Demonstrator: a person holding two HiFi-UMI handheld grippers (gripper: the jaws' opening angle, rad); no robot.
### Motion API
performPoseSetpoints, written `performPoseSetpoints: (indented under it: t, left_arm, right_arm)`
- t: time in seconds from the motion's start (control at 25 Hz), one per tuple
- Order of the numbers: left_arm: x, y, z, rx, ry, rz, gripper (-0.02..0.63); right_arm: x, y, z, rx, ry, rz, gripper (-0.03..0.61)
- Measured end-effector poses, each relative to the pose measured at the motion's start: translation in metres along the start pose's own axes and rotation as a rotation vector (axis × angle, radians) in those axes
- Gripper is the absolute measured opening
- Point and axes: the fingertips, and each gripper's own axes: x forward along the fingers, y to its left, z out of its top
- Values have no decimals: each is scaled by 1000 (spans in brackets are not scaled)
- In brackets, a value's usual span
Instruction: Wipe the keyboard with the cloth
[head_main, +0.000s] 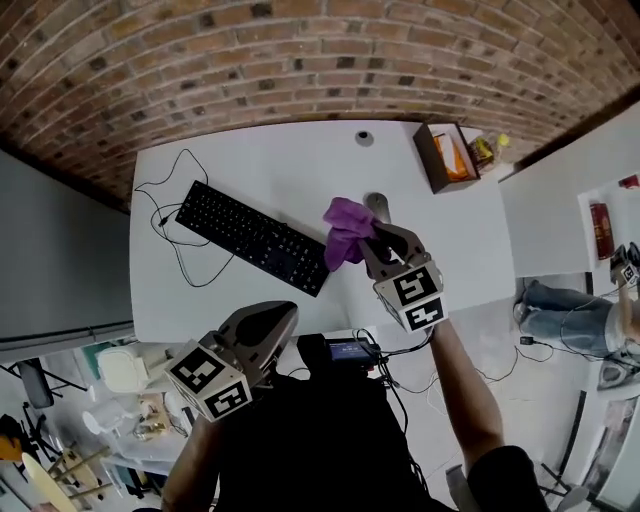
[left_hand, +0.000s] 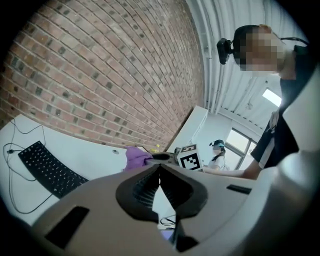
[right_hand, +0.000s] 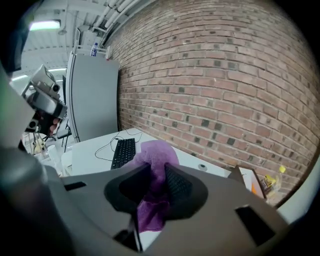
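A black keyboard (head_main: 255, 236) lies slantwise on the white table (head_main: 440, 240), its cable looping off to the left. My right gripper (head_main: 372, 240) hangs above the table just right of the keyboard's near end, shut on a purple cloth (head_main: 345, 230) that bunches out past the jaws. In the right gripper view the purple cloth (right_hand: 155, 185) is pinched between the pads, with the keyboard (right_hand: 123, 152) further off to the left. My left gripper (head_main: 280, 318) is held at the table's near edge, off the keyboard. Its jaws (left_hand: 159, 170) meet with nothing between them.
A brown open box (head_main: 445, 155) with orange contents stands at the table's far right corner, a small round grey disc (head_main: 364, 138) near the far edge. A brick wall runs behind the table. Another person (head_main: 575, 315) sits on the floor at right. Clutter lies on the floor at lower left.
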Motion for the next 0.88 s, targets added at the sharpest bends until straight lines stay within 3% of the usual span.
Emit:
performPoseSetpoints:
  t: [0.4,0.88]
  left_arm:
    - [36,-24,5,56,26,-80,15]
    - [46,-35,1,46,22,-74,15]
  right_arm:
    - [-57,-27,-17,66,-26,-86,94]
    - [-72,-37,-69,199,22,-129,94]
